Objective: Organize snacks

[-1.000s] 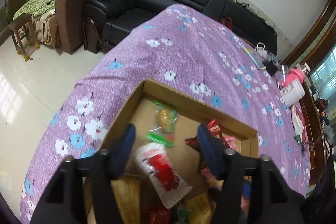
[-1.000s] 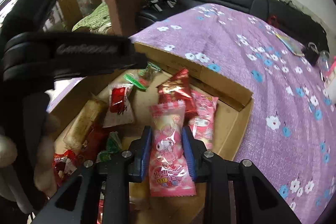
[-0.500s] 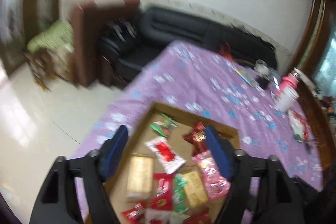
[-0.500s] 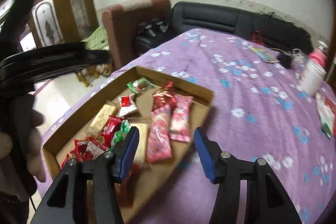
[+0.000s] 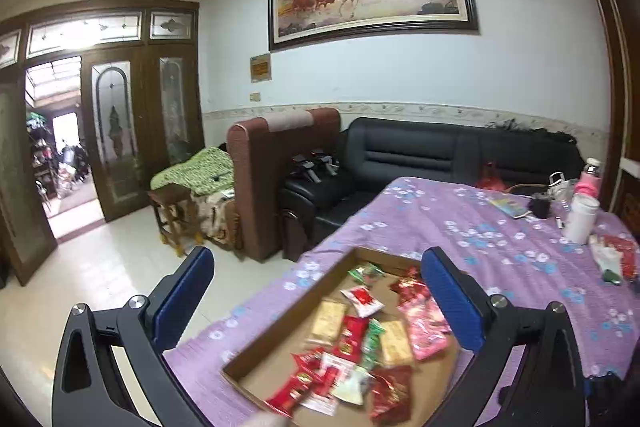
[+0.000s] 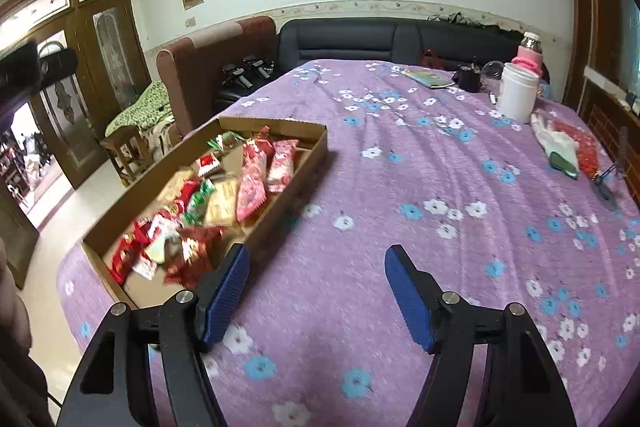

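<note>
A shallow cardboard box (image 5: pixel 280 323) (image 6: pixel 308 147) lies on the purple flowered tablecloth (image 6: pixel 420 187) and holds several snack packets (image 5: pixel 360 343) (image 6: pixel 224 199), red, pink, green and gold. My left gripper (image 5: pixel 316 291) is open and empty, raised well above the box. My right gripper (image 6: pixel 316 291) is open and empty, above the cloth to the right of the box. The pink packet (image 6: pixel 252 191) lies in the box among the others.
A white cup (image 6: pixel 516 95), a pink-capped bottle (image 6: pixel 530 55), a booklet (image 6: pixel 430 79) and red and white wrappers (image 6: pixel 568 147) sit at the table's far right. A black sofa (image 5: pixel 440 155) and brown armchair (image 5: pixel 276 179) stand behind the table. Tiled floor lies left.
My right gripper opened, let the pink packet go into the box, and drew back to the right. My left gripper rose and pulled away from the box, staying open.
</note>
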Demonstrator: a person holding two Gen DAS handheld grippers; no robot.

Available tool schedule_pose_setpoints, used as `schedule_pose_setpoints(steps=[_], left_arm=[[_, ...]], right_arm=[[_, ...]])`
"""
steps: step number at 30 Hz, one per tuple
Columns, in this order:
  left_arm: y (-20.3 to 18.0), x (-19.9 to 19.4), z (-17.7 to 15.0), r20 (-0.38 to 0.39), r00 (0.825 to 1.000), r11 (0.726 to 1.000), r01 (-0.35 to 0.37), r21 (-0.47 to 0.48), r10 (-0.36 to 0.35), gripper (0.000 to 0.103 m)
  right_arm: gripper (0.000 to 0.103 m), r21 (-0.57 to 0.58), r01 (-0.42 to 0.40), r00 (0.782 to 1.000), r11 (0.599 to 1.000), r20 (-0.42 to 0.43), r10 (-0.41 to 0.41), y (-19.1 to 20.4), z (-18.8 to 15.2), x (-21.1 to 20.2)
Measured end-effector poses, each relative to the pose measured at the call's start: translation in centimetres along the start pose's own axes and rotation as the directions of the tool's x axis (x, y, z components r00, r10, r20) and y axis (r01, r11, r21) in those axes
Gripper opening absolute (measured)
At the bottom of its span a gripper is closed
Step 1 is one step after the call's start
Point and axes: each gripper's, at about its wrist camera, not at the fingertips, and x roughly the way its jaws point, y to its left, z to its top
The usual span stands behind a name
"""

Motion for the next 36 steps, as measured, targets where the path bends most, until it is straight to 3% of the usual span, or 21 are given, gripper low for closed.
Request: schedule_pose_setpoints(steps=[5, 11, 18, 36], left_arm=[[-0.2, -0.8, -0.8, -0.031, 0.999, 0.999, -0.023, -0.032, 0.022, 0.103], [0.7, -0.2, -1.2, -0.127, 0.991, 0.996, 0.031, -0.083, -0.041, 0.103], [0.4, 0.3, -2.6, -0.181, 0.983, 0.999, 0.018, -0.043, -0.026, 0.103], [1.2, 2.5, -4.8, -0.295, 0.950, 0.995, 0.083, -0.060, -0.097, 0.103]], right_arm=[[0.079, -0.009, -0.009, 1.000, 1.000, 0.028, 0.009, 0.1, -0.8, -1.3], [0.080, -0.059, 0.002, 0.999, 0.998, 0.035, 0.000, 1.3, -1.9, -1.7], [0.082, -0.082, 0.002, 1.000, 0.997, 0.028, 0.000, 2.2, -2.6, -1.6], [0.083, -0.107, 0.030, 0.998, 0.994, -0.044, -0.035, 3.4, -3.3, 0.4]])
